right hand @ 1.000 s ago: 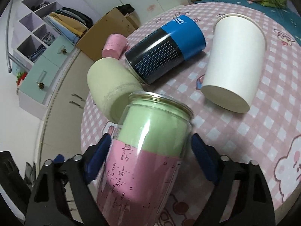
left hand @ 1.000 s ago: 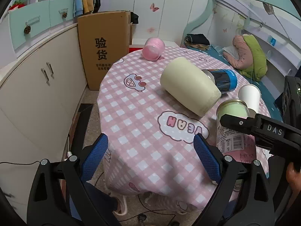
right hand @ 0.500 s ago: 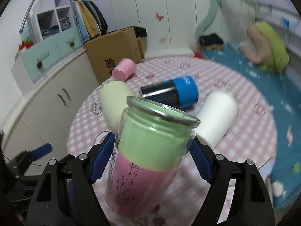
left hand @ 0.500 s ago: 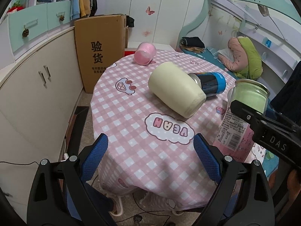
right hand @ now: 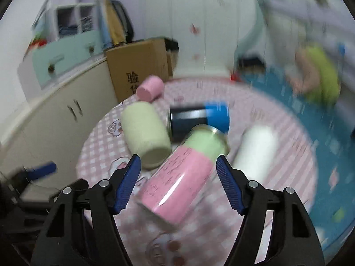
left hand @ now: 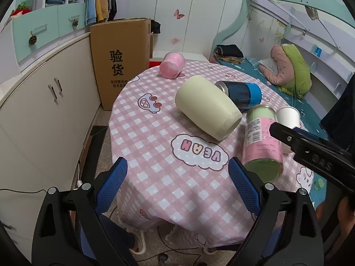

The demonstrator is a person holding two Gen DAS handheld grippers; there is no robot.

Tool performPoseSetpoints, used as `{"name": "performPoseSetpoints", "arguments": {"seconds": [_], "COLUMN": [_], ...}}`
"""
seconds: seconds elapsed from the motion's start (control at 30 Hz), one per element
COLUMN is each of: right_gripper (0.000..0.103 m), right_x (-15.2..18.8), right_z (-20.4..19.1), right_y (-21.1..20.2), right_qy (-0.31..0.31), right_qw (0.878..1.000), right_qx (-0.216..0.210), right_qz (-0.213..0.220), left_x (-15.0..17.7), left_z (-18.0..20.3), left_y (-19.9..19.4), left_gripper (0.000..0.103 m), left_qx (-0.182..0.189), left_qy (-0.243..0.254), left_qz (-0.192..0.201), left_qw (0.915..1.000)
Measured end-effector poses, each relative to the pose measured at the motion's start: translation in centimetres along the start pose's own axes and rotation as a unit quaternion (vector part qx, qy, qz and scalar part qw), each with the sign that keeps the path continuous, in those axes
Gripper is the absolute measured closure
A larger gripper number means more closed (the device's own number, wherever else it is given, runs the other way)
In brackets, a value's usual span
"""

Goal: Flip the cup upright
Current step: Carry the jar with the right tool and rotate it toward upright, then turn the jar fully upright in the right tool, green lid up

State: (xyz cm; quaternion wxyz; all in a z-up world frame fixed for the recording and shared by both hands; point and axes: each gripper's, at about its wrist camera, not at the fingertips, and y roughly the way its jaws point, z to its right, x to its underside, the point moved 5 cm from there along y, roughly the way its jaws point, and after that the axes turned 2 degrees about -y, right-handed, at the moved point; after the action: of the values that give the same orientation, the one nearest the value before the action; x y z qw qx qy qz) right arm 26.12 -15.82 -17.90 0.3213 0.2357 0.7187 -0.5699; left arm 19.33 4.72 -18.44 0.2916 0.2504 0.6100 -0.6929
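Observation:
A glass jar cup with a pink label and green inside [left hand: 261, 141] [right hand: 182, 175] tilts between the fingers of my right gripper [right hand: 177, 170], above the pink checked tablecloth [left hand: 155, 146]. The fingers look slightly apart from the jar's sides and the right wrist view is blurred, so the grip is unclear. My left gripper [left hand: 177, 184] is open and empty at the table's near edge. A cream cup [left hand: 206, 106] [right hand: 144, 133], a dark can with a blue end [left hand: 241, 93] [right hand: 199, 119], a white paper cup [left hand: 288, 117] [right hand: 255, 153] and a pink cup [left hand: 172, 65] [right hand: 149, 88] lie on their sides.
A cardboard box [left hand: 121, 59] stands behind the table on the left, next to white cabinets [left hand: 44, 102]. A bed with a blue sheet [left hand: 277, 88] lies to the right. The table's edge drops off close to my left gripper.
The jar has tipped from upright in the right gripper to a tilt, its base nearer the cloth. The right gripper has swung fast and its view is blurred. The left gripper has stayed put.

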Motion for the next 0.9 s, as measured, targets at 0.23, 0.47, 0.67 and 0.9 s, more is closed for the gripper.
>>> {"name": "performPoseSetpoints", "arguments": {"seconds": [0.23,0.47,0.67,0.9], "right_gripper": [0.035,0.029,0.028,0.03], "right_x": [0.0,-0.1,-0.8,-1.0], "right_z": [2.3,3.1,3.3,2.9], "right_y": [3.2,6.1,8.0,8.0], "right_qy": [0.081,0.115,0.125,0.089], "right_qw": [0.995,0.988,0.985,0.991], "right_qx": [-0.008,-0.017,-0.026,-0.024], "right_qz": [-0.064,-0.098,-0.115,-0.101], "left_x": [-0.6,-1.3,-1.2,-1.3], "left_z": [-0.2,-0.5,-0.6,-0.7], "left_y": [1.1,2.8,3.9,4.0], "left_gripper": [0.01,0.01,0.01,0.01], "left_qx": [0.012,0.027,0.036,0.036], "left_qy": [-0.001,-0.003,-0.006,-0.009], "left_qz": [-0.007,-0.018,-0.03,-0.032], "left_qw": [0.9999,0.9995,0.9989,0.9988]}}
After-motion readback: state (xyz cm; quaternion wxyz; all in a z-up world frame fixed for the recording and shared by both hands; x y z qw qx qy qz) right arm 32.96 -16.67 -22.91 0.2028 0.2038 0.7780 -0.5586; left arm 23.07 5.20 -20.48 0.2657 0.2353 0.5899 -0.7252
